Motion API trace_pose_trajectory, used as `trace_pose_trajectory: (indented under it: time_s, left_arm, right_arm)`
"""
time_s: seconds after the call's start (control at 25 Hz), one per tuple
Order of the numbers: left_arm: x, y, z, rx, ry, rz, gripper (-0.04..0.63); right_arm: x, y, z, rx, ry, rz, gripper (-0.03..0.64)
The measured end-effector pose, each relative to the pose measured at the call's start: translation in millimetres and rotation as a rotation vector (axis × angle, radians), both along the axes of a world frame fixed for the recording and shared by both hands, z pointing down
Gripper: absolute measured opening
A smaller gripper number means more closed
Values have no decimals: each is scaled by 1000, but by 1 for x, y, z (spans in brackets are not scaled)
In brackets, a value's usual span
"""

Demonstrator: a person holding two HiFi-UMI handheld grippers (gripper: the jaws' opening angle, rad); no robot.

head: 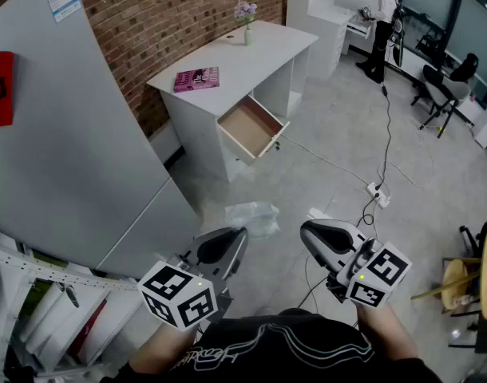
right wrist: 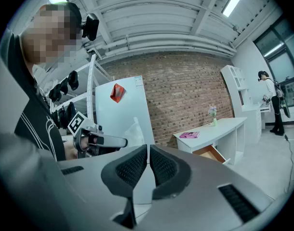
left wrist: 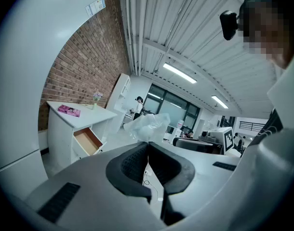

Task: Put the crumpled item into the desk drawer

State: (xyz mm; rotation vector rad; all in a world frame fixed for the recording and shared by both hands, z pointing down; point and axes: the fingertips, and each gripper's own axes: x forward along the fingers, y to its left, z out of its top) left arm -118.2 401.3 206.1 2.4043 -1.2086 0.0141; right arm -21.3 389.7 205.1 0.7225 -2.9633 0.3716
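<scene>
A crumpled clear plastic bag hangs in the air in front of me, pinched at its lower edge by my left gripper, which is shut on it. In the left gripper view the bag bulges just above the closed pads. My right gripper is held beside it at about the same height, shut with nothing between its jaws. Ahead stands the white desk with its wooden-lined drawer pulled open toward me.
A pink book and a small vase of flowers rest on the desk. A tall white cabinet stands close on my left. A cable and power strip lie on the floor. A person stands far back.
</scene>
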Motion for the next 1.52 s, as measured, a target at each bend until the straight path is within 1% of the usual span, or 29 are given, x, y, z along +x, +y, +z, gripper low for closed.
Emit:
trace_pose_trajectory:
  time_s: [0.12, 0.4, 0.52, 0.68, 0.88, 1.0, 1.12, 1.28, 1.4, 1.52]
  left_arm:
    - [3, -1, 2, -1, 18, 1, 23]
    - [4, 3, -1, 6, 24, 9, 23]
    - [1, 6, -2, 14, 25, 1, 23]
    - [-2, 5, -3, 17, 18, -13, 23]
    - [-2, -6, -11, 38, 9, -15, 23]
    - [-1, -22, -13, 49, -4, -20, 23]
    - [-2, -44, -5, 55, -12, -25, 23]
    - [-3, -81, 6, 35, -22, -28, 23]
    - [12, -119, 7, 13, -17, -19, 23]
    - [21, -175, 19, -25, -24, -13, 23]
  right_arm:
    - [3, 1, 2, 3, 24, 6, 49]
    - [4, 8, -3, 10, 28, 8, 49]
    - [2, 11, -9, 32, 16, 7, 49]
    - [1, 7, -9, 34, 18, 3, 49]
    - [4, -8, -14, 40, -1, 3, 49]
    - [6, -27, -17, 56, -22, 9, 49]
    - [8, -53, -8, 63, -36, 15, 49]
    - [12, -96, 5, 45, -46, 31, 49]
    - [28, -137, 3, 31, -52, 33, 49]
    - [39, -190, 19, -7, -50, 42, 49]
